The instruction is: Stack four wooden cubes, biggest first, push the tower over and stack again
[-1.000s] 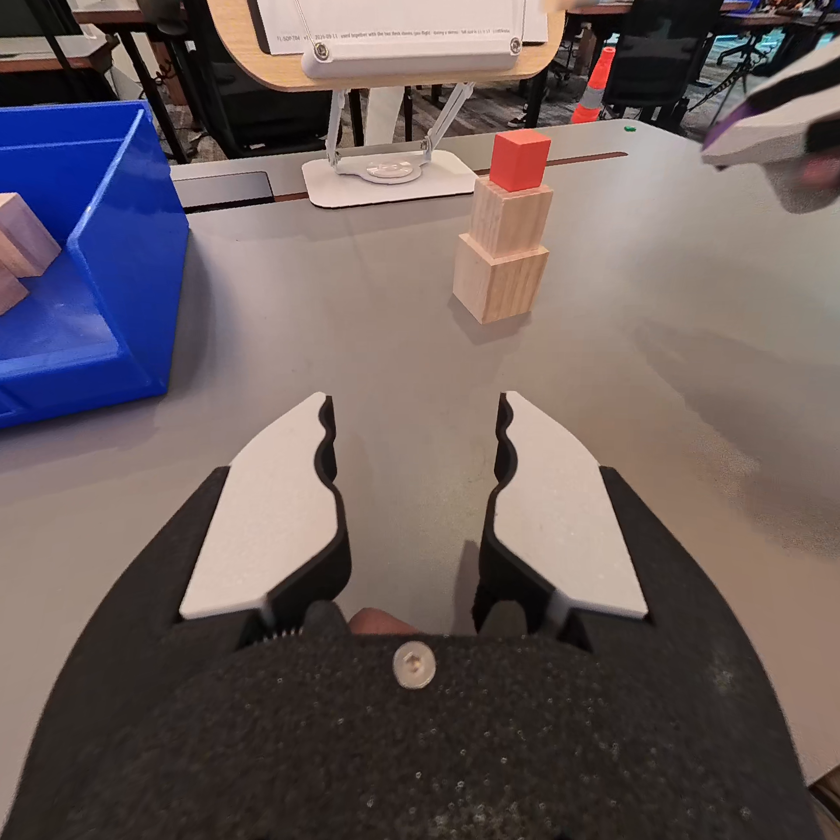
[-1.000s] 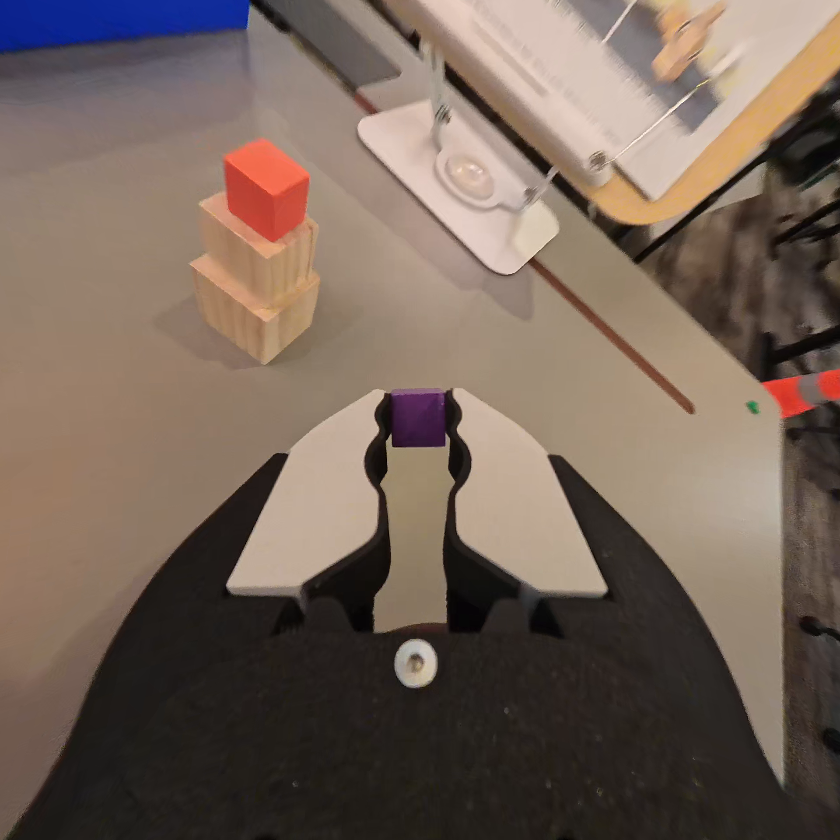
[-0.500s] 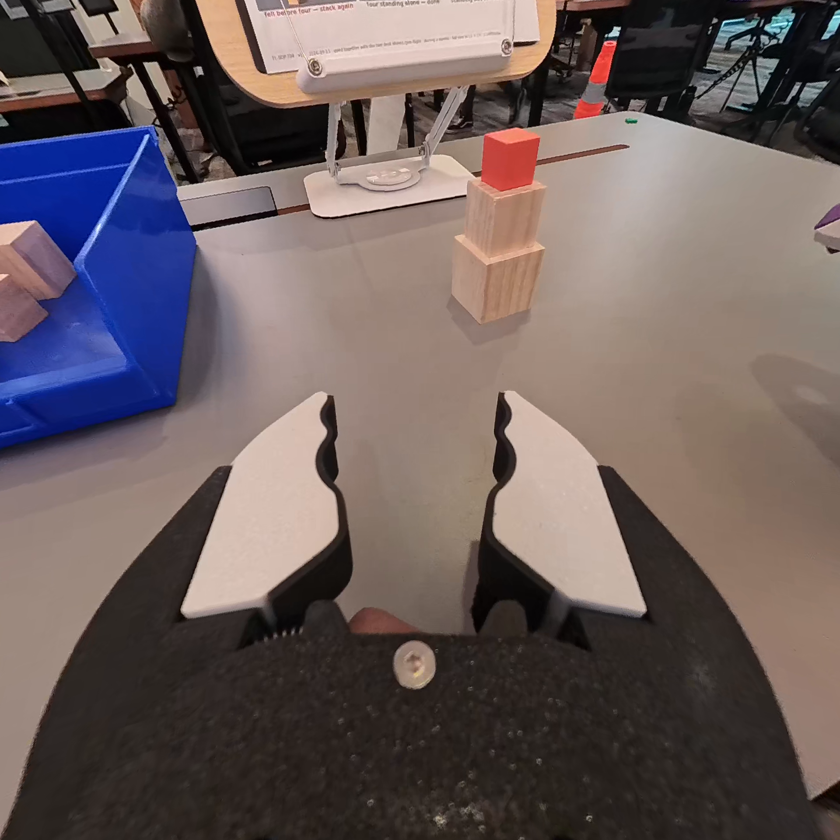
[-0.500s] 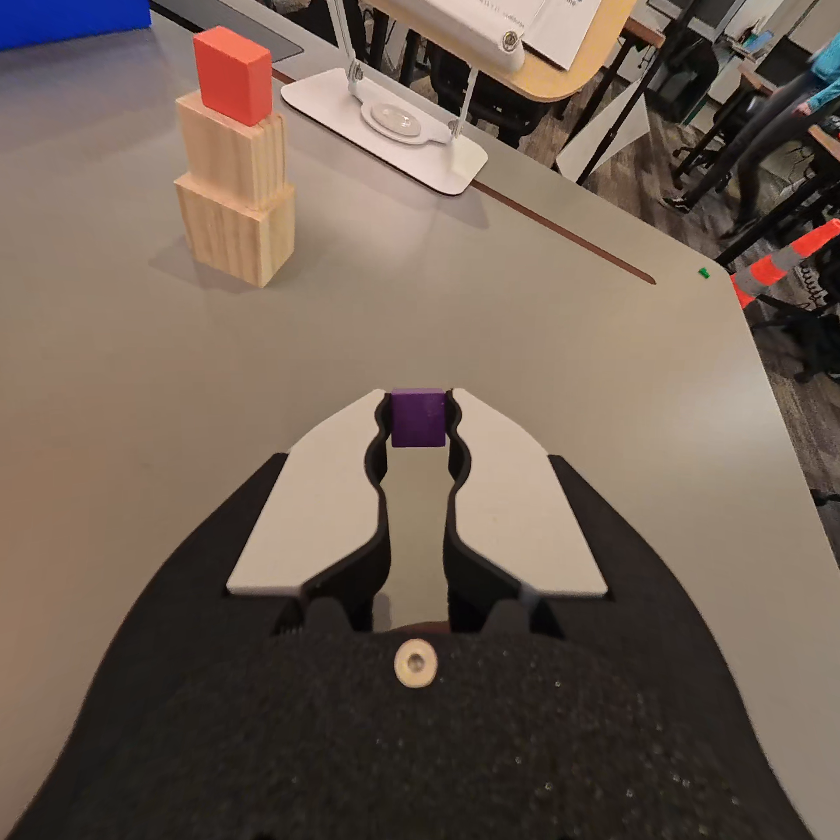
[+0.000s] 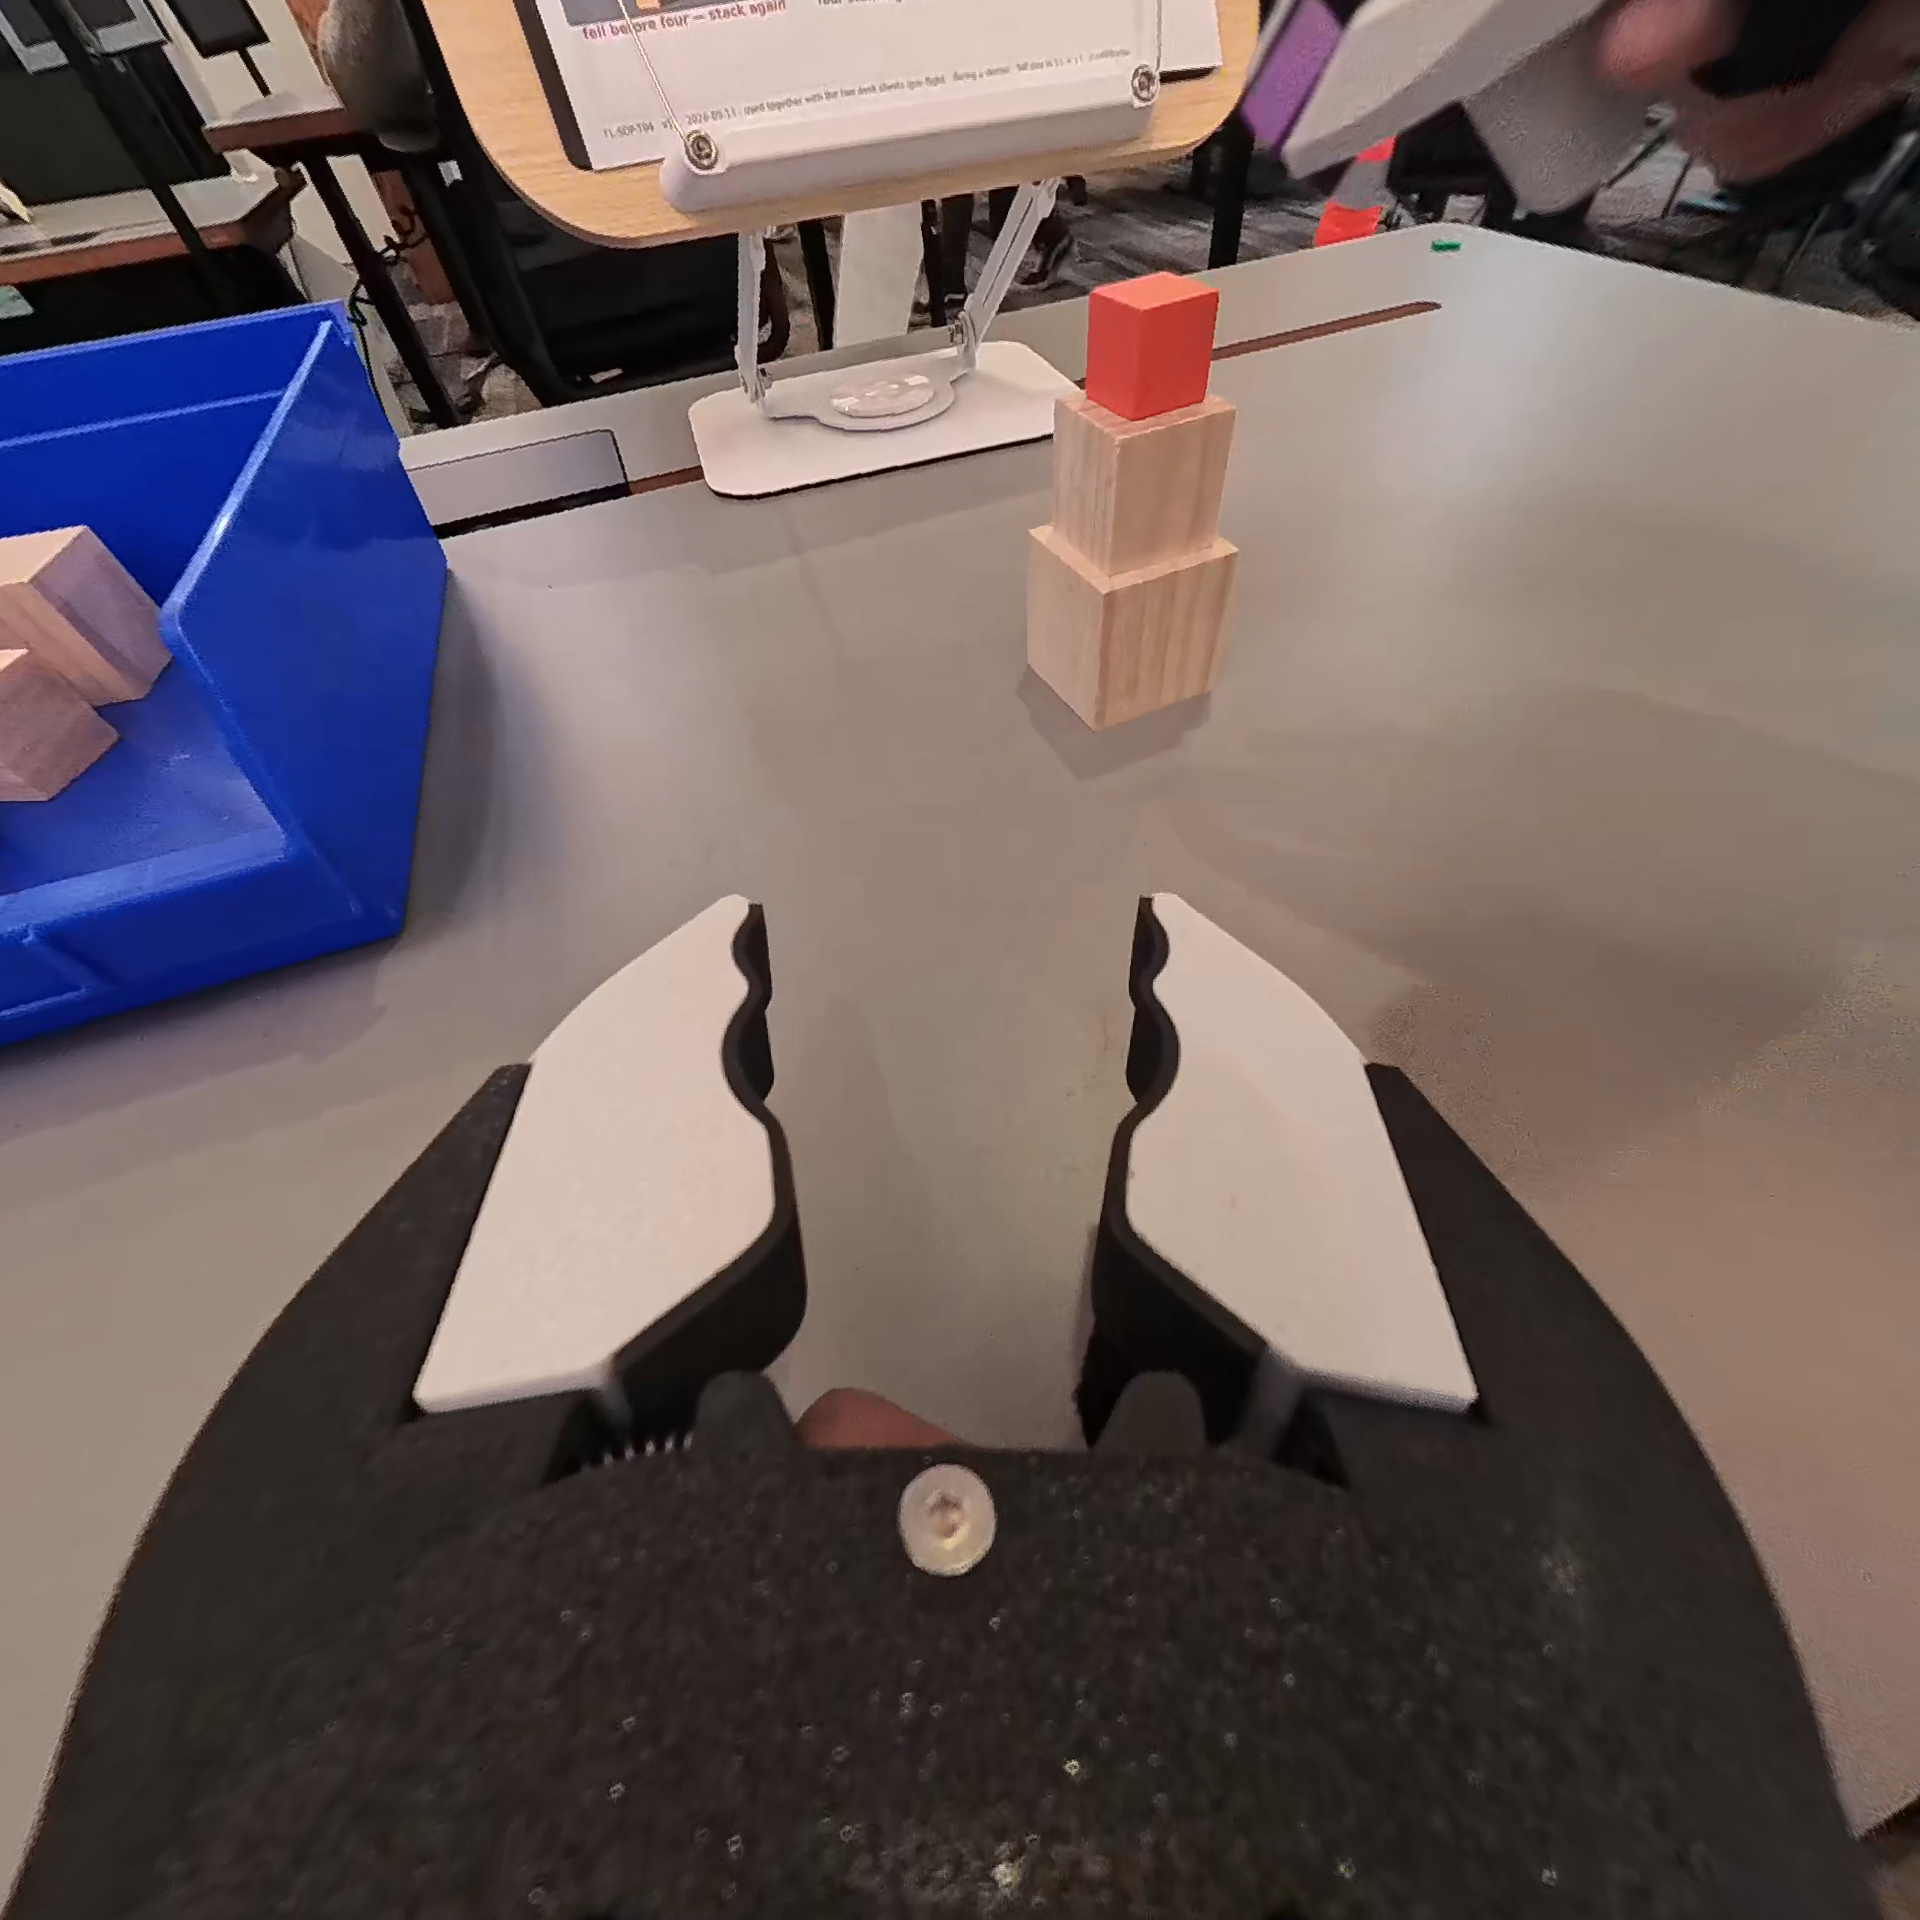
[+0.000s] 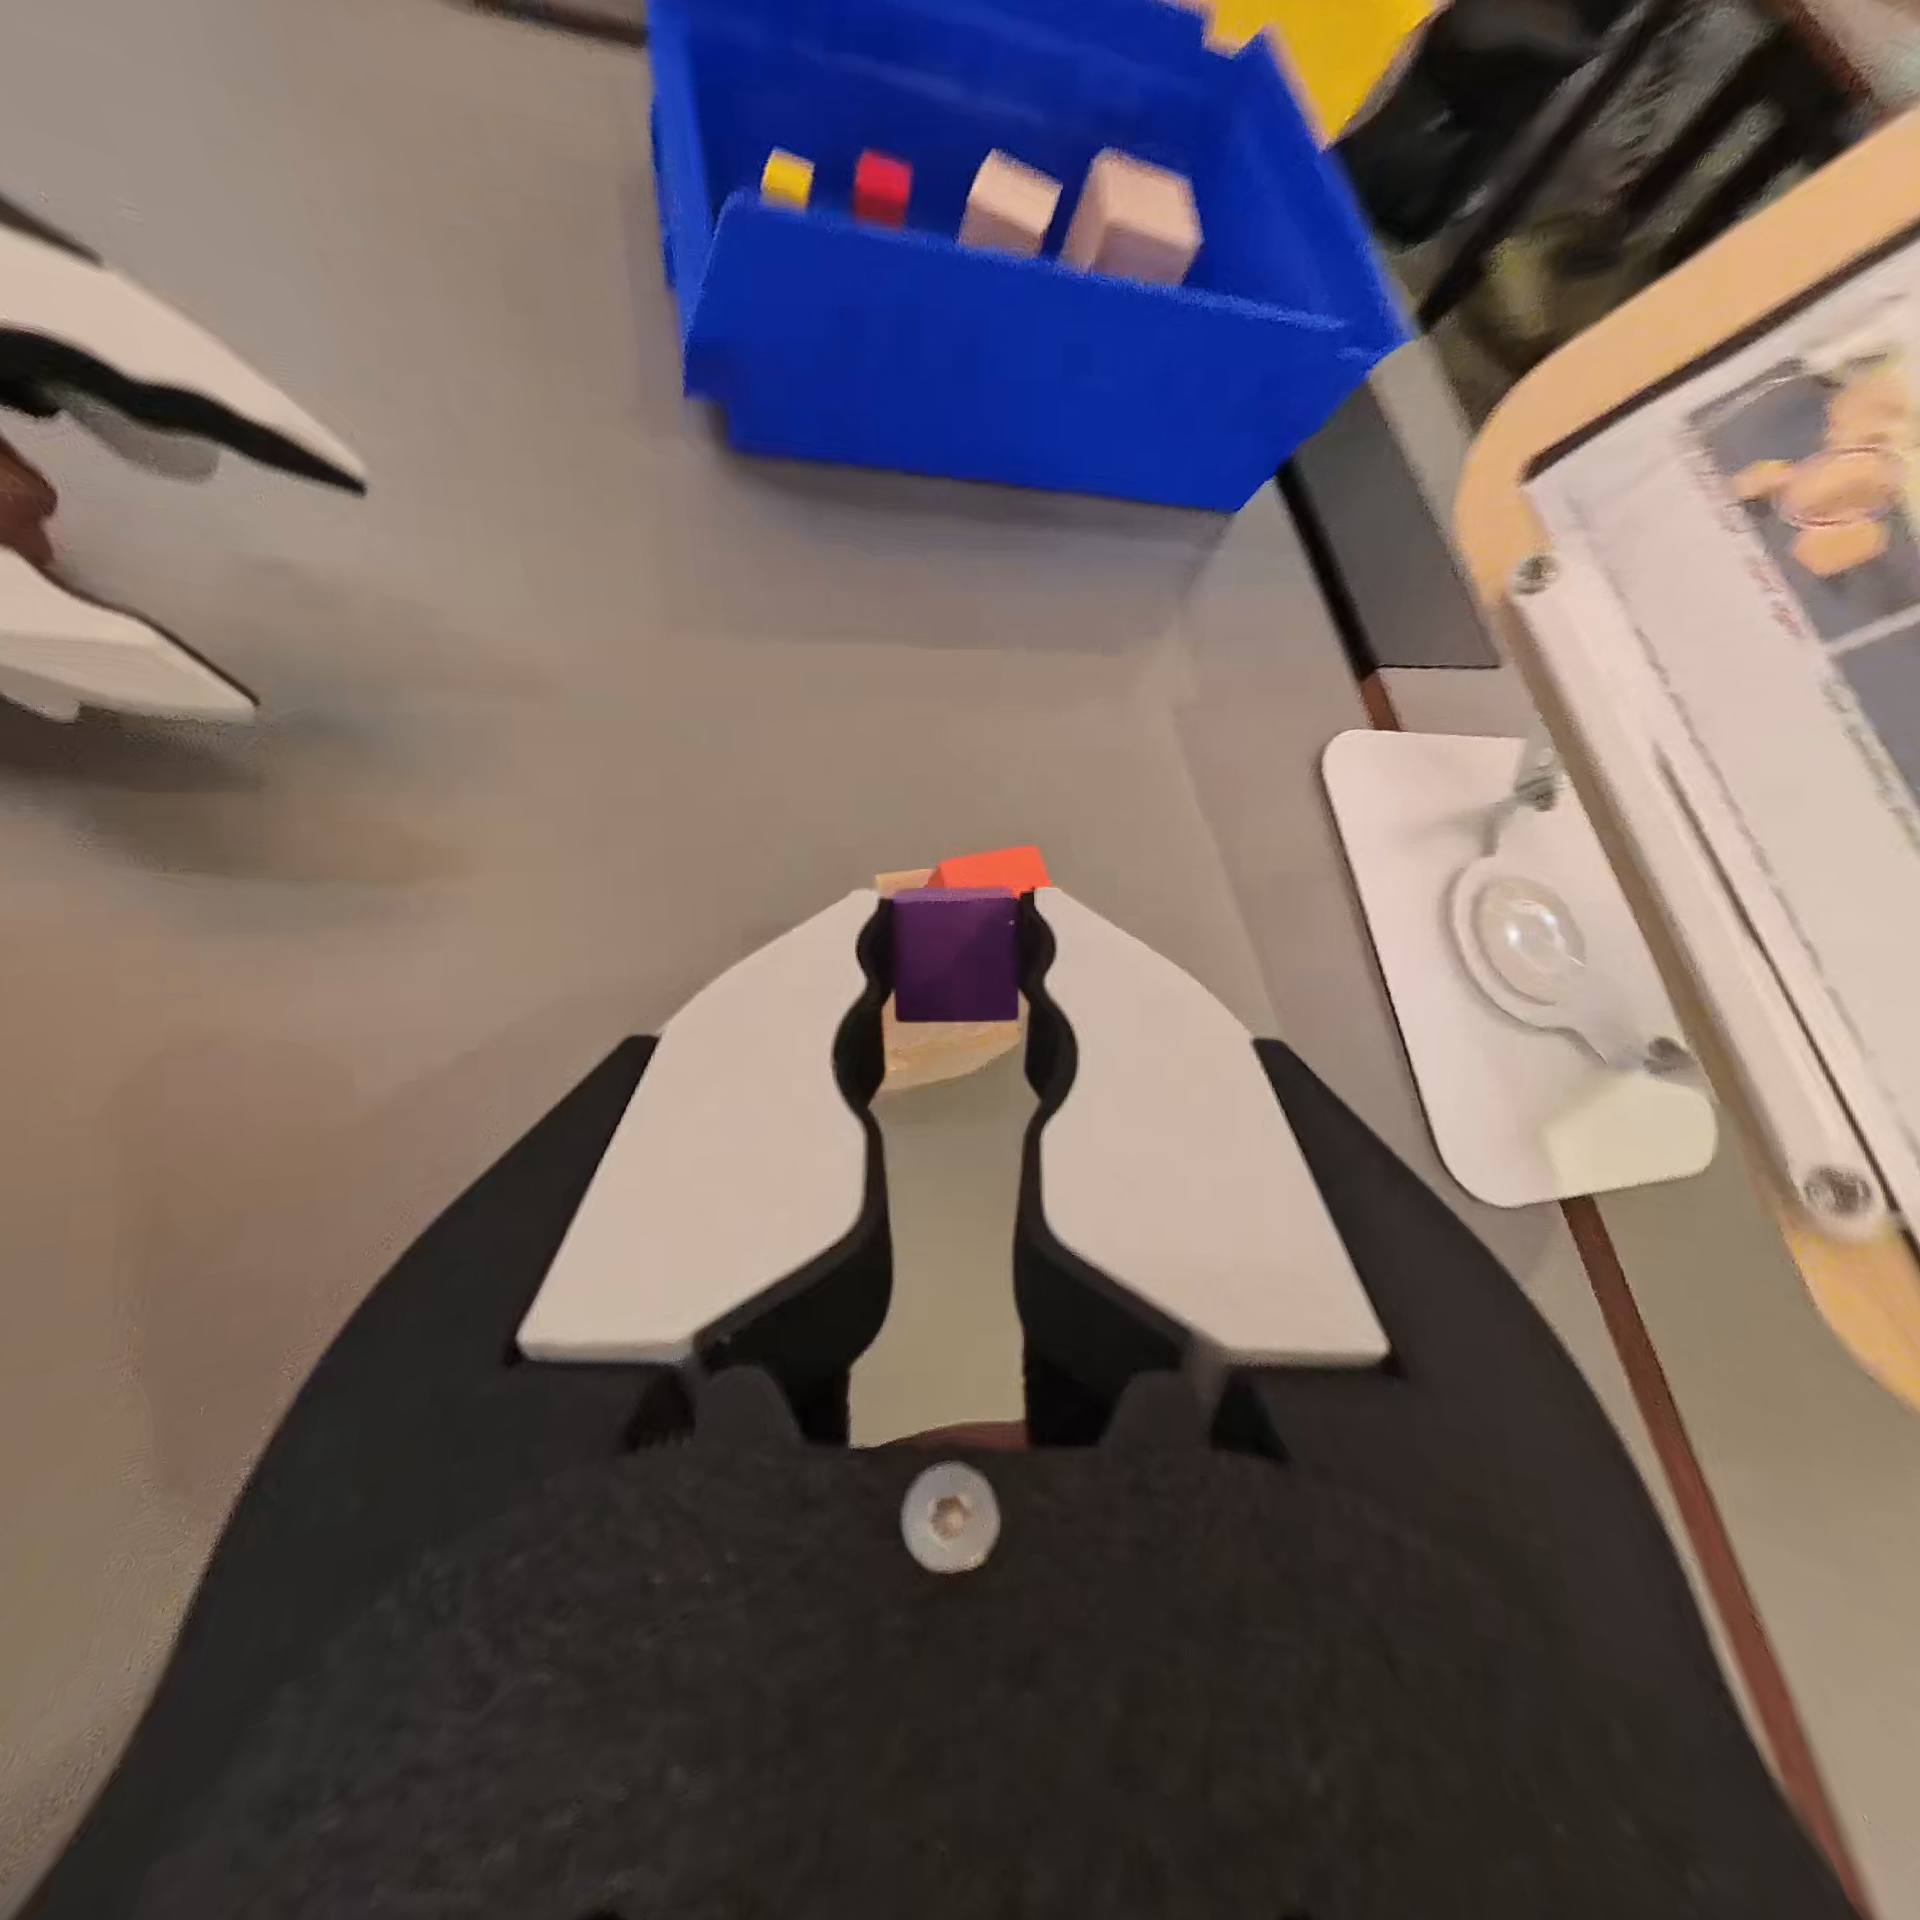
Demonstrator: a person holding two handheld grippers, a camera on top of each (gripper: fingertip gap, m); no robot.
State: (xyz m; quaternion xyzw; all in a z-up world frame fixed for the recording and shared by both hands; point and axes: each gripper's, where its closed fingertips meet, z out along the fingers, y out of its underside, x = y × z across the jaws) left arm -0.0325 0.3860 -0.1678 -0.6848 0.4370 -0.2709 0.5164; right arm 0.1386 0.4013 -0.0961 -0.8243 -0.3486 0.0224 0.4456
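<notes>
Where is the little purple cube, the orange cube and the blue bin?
purple cube (image 6: 954, 954), right wrist view, top face.
orange cube (image 5: 1148, 348), left wrist view, front face.
blue bin (image 6: 997, 364), right wrist view, front wall.

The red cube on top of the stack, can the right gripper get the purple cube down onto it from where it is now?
Probably yes. The right gripper holds the purple cube above the red cube, whose top is bare; the left gripper stands well back.

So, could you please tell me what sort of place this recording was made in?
Probably an office-like lab or workshop: a grey table with an instruction sheet on a stand, a blue parts bin, and further desks and office chairs behind.
</notes>
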